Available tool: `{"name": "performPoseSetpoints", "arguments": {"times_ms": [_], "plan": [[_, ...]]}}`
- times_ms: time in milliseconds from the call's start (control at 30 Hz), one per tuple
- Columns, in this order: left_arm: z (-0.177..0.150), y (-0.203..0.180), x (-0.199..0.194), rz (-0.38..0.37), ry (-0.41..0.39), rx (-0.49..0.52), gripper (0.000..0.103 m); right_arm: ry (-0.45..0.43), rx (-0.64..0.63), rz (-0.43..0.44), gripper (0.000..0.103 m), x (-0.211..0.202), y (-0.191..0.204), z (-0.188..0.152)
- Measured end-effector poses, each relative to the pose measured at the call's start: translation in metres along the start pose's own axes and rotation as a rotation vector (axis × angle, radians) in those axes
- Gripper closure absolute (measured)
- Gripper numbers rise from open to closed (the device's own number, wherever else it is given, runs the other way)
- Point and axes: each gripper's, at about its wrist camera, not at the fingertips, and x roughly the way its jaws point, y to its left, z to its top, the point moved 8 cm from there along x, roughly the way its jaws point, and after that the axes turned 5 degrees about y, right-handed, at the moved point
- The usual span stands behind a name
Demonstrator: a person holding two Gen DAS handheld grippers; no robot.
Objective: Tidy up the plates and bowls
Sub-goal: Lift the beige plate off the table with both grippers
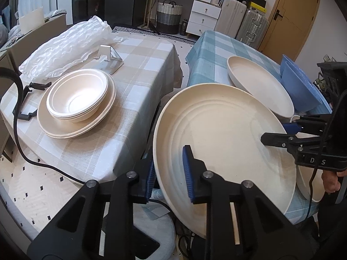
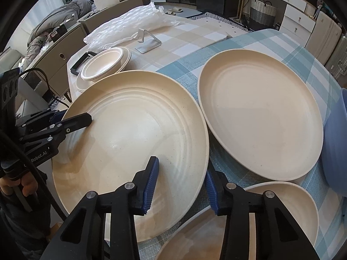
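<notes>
Plates (image 2: 260, 112) on checked tablecloth (image 2: 249, 41)

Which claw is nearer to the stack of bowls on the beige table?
Left. The left claw grips the ridged plate on its edge facing the bowls; the right claw grips the opposite edge, farther away.
</notes>
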Motion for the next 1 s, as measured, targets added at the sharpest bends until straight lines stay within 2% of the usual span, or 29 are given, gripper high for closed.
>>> {"name": "performPoseSetpoints", "arguments": {"times_ms": [133,533,1000], "plan": [[0.0,0.003,-0.001,0.001,-0.004,0.002,0.083,-0.017,-0.011,-0.015,0.078,-0.002,-0.001,0.0],[0.003,0.008,-0.01,-0.002,-0.024,-0.014,0.085,-0.047,0.009,-0.009,0.085,-0.011,0.002,0.0],[0.006,-0.001,-0.034,-0.01,-0.069,0.002,0.085,-0.09,0.035,-0.019,0.085,-0.032,0.0,-0.005]]}}
